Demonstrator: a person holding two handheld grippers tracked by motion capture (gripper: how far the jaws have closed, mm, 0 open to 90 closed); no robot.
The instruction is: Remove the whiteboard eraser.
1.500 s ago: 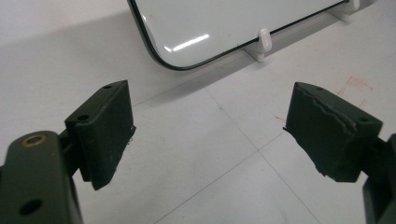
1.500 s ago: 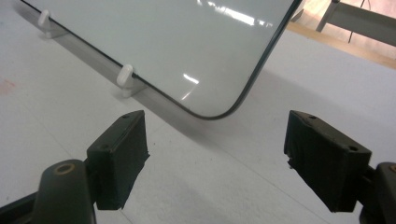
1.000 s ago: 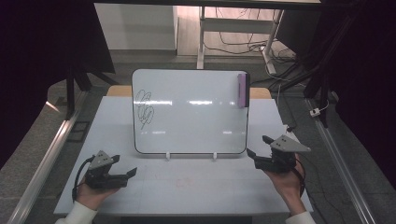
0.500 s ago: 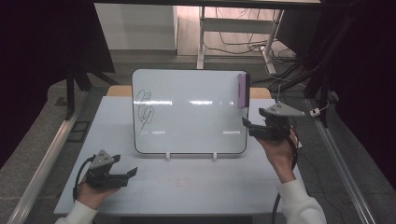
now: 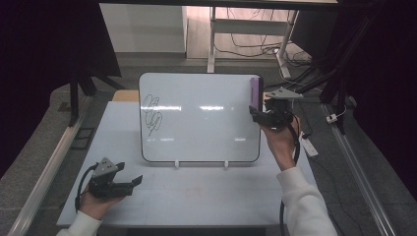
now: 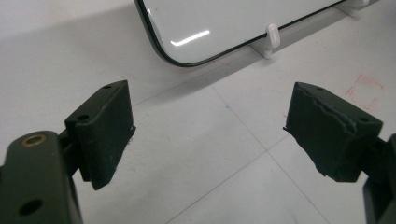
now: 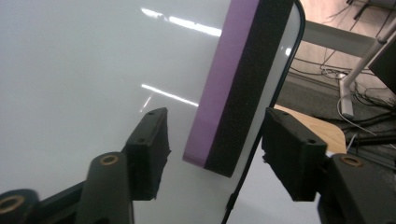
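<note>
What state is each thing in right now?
Whiteboard: upright on two white clips, black scribble at its left.
Eraser: stuck to the board's right edge.
Right tongs: just been closing, astride the eraser, pads not touching.
Left tongs: open, nothing between.

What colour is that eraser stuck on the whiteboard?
Purple eraser with a black felt side; clearest in the right gripper view.

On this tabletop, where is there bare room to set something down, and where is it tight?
Free: the table strip in front of the whiteboard, between the left gripper and the person's right sleeve, and the patch left of the board. Tight: the board's right edge, where the right gripper straddles the purple eraser.
</note>
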